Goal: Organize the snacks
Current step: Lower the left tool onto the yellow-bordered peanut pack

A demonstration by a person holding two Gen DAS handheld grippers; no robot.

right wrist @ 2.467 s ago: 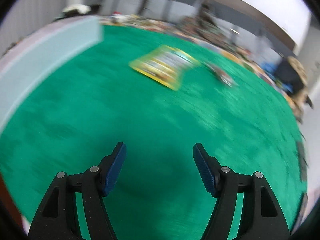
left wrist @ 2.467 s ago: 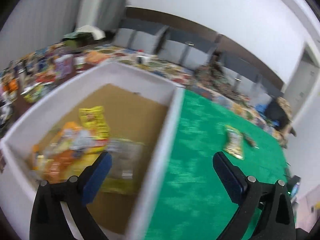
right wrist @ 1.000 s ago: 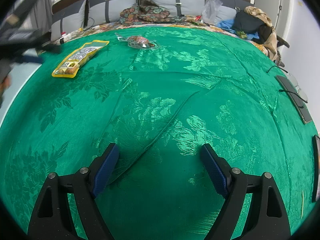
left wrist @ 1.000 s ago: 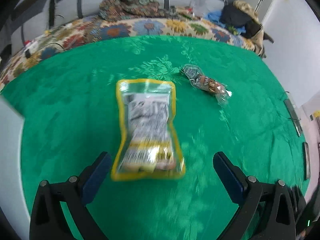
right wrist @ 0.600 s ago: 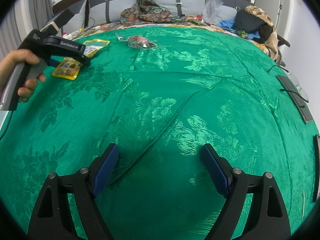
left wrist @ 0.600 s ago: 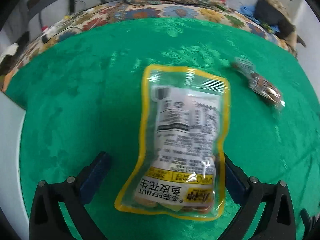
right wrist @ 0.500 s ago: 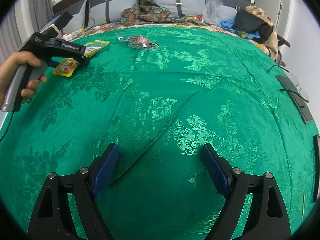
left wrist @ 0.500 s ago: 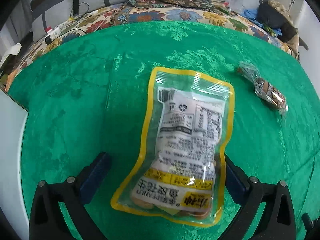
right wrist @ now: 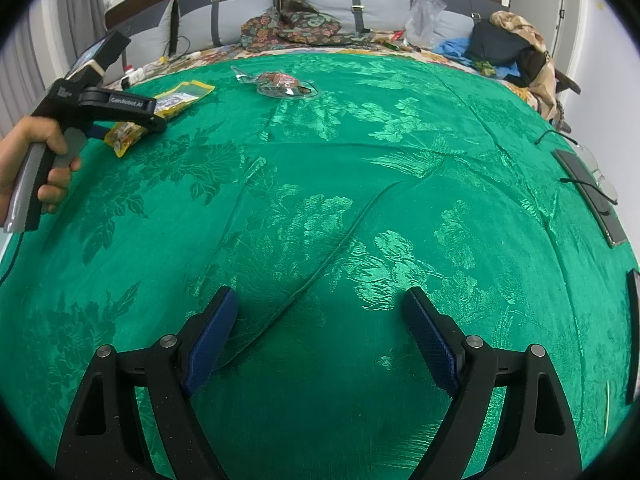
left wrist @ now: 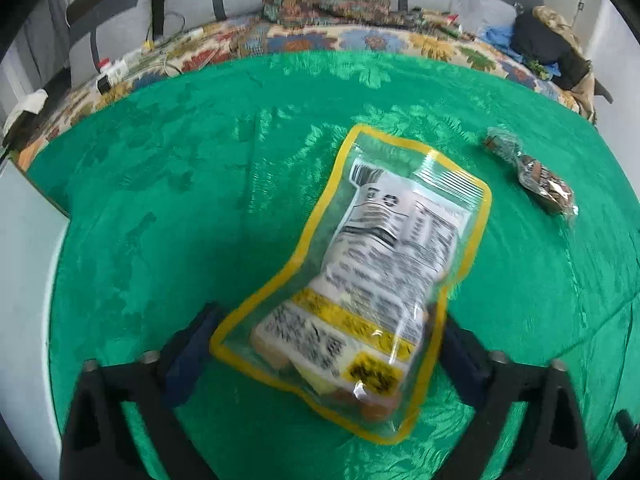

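Observation:
A yellow-rimmed clear peanut bag [left wrist: 380, 260] lies label up on the green cloth [left wrist: 160, 208]. My left gripper [left wrist: 328, 340] points down over its near end, and its jaws are closing with that end between them. The blue pads [left wrist: 192, 344] stand right at the bag's side edges, and I see no squeeze. In the right wrist view the same left gripper [right wrist: 128, 128] sits over the bag [right wrist: 176, 98], held by a hand [right wrist: 40, 152]. My right gripper [right wrist: 320, 320] hovers open over bare cloth, nothing between its fingers. A small clear snack pack [left wrist: 532, 184] lies to the bag's right.
A white box wall [left wrist: 24, 280] rises at the left edge of the cloth. Pillows, clothes and bags [right wrist: 500, 48] crowd the far side. Flat dark devices with cables [right wrist: 588, 192] lie along the right edge. The small snack pack [right wrist: 280, 82] rests near the far middle.
My left gripper has come down over the peanut bag, and its jaws have narrowed around the bag's near end. The right gripper has kept still.

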